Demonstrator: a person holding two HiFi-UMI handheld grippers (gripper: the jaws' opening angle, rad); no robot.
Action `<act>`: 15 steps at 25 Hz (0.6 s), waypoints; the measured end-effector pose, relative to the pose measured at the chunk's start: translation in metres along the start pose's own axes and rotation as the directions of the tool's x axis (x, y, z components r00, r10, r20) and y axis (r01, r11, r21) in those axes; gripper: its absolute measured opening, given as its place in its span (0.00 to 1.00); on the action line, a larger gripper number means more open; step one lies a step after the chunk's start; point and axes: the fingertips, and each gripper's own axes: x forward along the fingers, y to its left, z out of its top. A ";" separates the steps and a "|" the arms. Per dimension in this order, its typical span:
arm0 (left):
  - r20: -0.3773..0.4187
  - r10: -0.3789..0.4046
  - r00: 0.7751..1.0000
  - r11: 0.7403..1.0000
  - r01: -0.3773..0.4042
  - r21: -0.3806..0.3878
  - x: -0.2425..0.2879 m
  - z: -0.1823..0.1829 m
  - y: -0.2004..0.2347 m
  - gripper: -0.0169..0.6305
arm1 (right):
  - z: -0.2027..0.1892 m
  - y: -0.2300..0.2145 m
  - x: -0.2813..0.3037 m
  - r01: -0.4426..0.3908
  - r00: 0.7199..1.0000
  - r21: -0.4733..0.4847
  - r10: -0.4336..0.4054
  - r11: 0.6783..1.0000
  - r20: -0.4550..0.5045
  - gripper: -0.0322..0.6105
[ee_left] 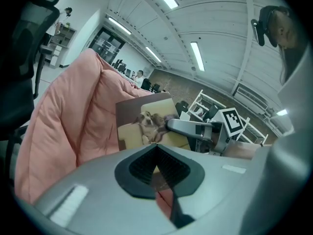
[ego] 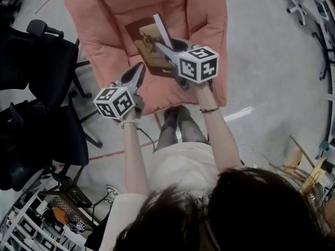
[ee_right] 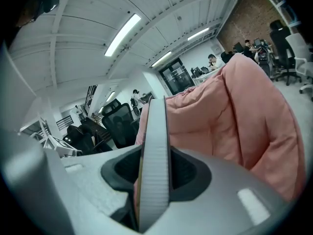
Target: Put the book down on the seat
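A book point(ego: 149, 42) with a dog picture on its brown cover hangs tilted just above the pink cushioned seat point(ego: 115, 14). My right gripper point(ego: 160, 47) is shut on the book's near edge. In the right gripper view the book's page edge point(ee_right: 154, 151) stands upright between the jaws, with the pink seat point(ee_right: 234, 111) behind it. My left gripper point(ego: 139, 69) is shut on nothing, over the seat's front left part, a short way left of the book. In the left gripper view the book cover point(ee_left: 144, 124) and the right gripper's finger point(ee_left: 183, 126) lie ahead of the closed jaws.
Black office chairs point(ego: 44, 72) stand close to the left of the seat. The person's legs point(ego: 178, 124) are at the seat's front edge. A wire shelf point(ego: 31, 224) is at the bottom left, and another chair base point(ego: 296, 1) at the far right.
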 end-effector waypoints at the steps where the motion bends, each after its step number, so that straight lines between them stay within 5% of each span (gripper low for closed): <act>1: -0.002 0.002 1.000 1.000 -0.002 -0.005 0.004 -0.005 0.005 0.02 | -0.005 -0.004 0.006 -0.005 1.000 -0.002 0.005 1.000 -0.008 0.28; 15: -0.042 0.029 0.999 0.998 -0.031 -0.059 0.086 -0.060 0.061 0.02 | -0.063 -0.088 0.063 -0.061 0.997 0.061 0.063 0.996 -0.038 0.29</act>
